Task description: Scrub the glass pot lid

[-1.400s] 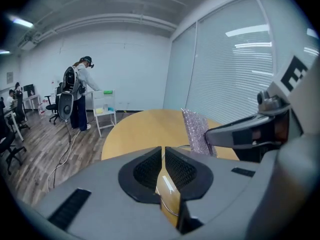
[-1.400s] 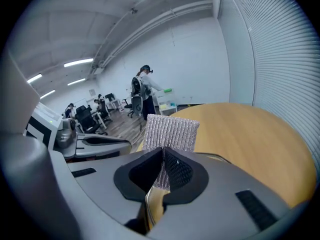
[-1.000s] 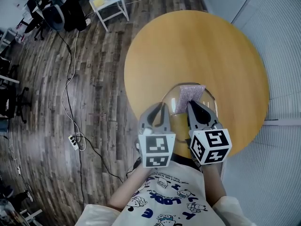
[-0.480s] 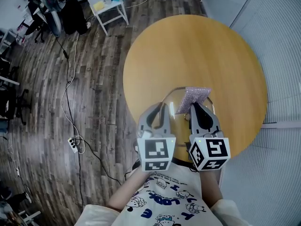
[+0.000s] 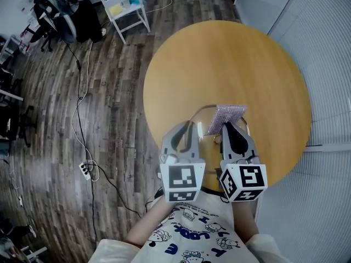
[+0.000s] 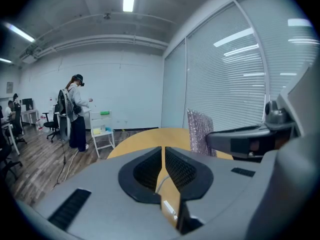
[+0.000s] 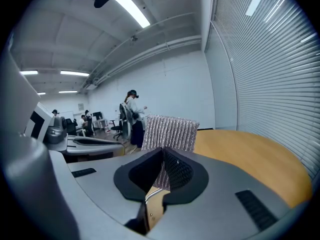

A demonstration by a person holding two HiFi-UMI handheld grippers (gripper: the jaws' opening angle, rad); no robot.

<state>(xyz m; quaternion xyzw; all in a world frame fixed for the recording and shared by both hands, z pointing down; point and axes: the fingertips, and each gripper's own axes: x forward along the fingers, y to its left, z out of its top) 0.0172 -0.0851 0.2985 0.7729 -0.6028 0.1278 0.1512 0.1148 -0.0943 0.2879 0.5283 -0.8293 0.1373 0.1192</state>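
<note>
The glass pot lid (image 5: 198, 113) lies near the front edge of the round wooden table (image 5: 230, 59); its thin metal rim (image 6: 161, 180) runs between the jaws of my left gripper (image 5: 187, 127), which is shut on it. My right gripper (image 5: 226, 126) is shut on a silvery scrub cloth (image 5: 225, 115), held up over the lid's right part. In the right gripper view the cloth (image 7: 168, 132) stands upright out of the shut jaws of that gripper (image 7: 163, 167). The left gripper view shows the cloth (image 6: 198, 131) to the right of the left gripper (image 6: 163, 155).
A white shelf cart (image 5: 125, 1) stands on the wooden floor beyond the table. Cables and a power strip (image 5: 86, 165) lie on the floor at left, with office chairs (image 5: 57, 12) behind. A person (image 6: 75, 113) stands far off. Slatted blinds (image 7: 270, 69) line the right wall.
The cloth has moved a little to the right and lifted off the lid's top. Both grippers have drawn slightly back toward me.
</note>
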